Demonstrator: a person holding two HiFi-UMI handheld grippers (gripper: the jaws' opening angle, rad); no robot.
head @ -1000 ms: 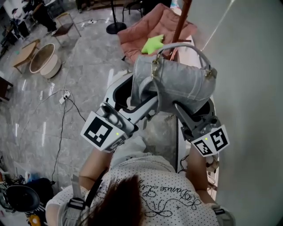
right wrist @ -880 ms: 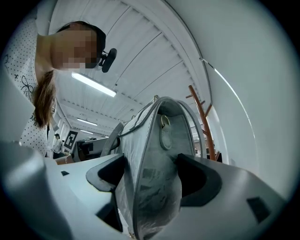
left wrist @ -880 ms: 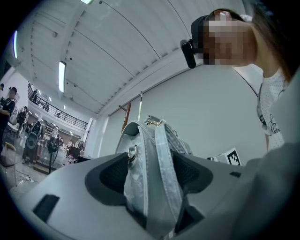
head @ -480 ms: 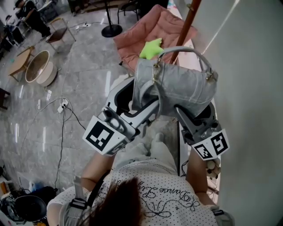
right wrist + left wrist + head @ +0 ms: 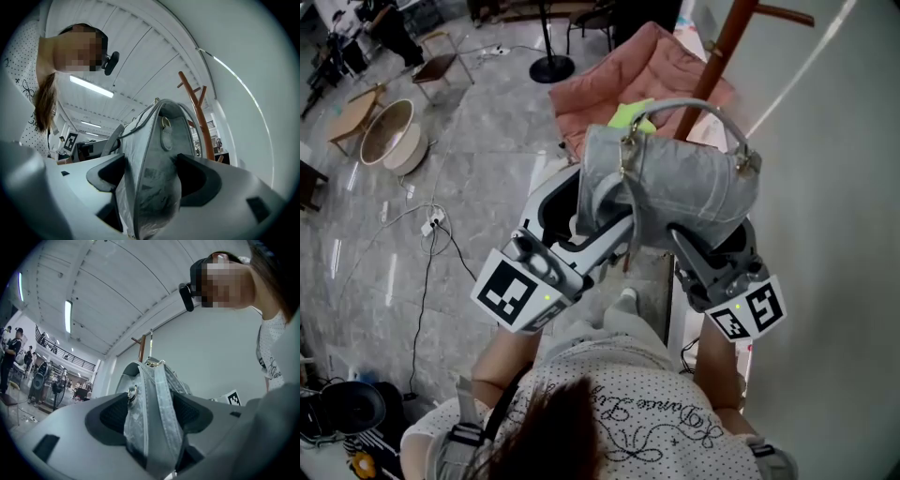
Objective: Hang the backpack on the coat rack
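Both grippers hold the grey backpack (image 5: 680,183) up in the air in front of the person, close to the wall and just short of the wooden coat rack (image 5: 724,52). The left gripper (image 5: 151,416) has its jaws clamped on one end of the bag, over a strap and its ring. The right gripper (image 5: 151,180) has its jaws pinched on the opposite end panel. The arched top handle (image 5: 692,106) stands free above the body. That loop looks like the part to slip over a peg (image 5: 783,14). I'd raise the bag level until the loop clears the peg's tip, slide it on from the open end, lower until the peg bears the weight, then part the jaws.
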